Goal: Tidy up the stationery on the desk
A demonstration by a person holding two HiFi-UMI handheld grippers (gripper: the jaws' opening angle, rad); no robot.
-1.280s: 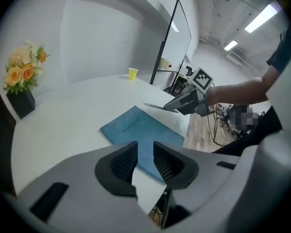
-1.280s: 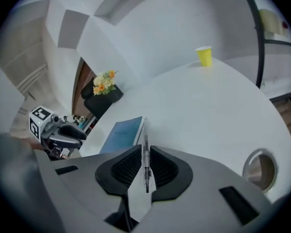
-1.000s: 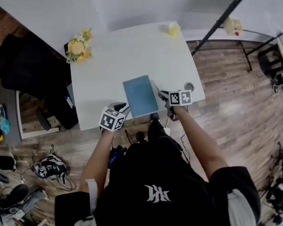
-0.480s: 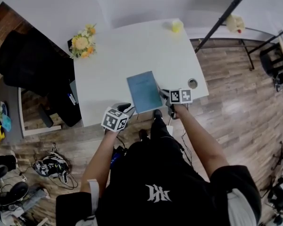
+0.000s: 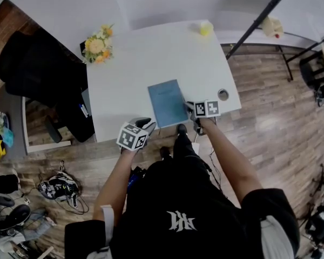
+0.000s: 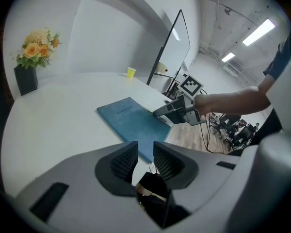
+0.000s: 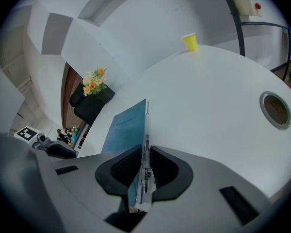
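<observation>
while the tidy-up appears barely begun, the head view shows a thin blue notebook (image 5: 167, 102) lying flat near the front edge of a smooth white tabletop (image 5: 151, 58), with the right gripper (image 5: 190, 109) at its right-hand edge and the left gripper (image 5: 146, 124) hanging just off the front edge, touching nothing. a bunch of orange and cream flowers (image 5: 99, 46) in a dark square pot sits at the back left corner, a small yellow cup (image 5: 206, 28) at the far edge and a round metal cable port (image 5: 223, 95) near the right edge, all well apart from the notebook. from the left gripper view, its ribbed dark jaws stand slightly apart with only air between them, aimed at the notebook's matte cover, likely waiting to steady or lift it. from the right gripper view, the jaws are clamped on a slim, pale plastic pen (image 7: 146, 144) that points away along the notebook's edge; a sliver of blue cover seems caught in the same bite, though how firmly cannot be told. that grip looks chosen to keep pen and notebook together, and a smooth round barrel pinched beside thin card could roll or slip.
</observation>
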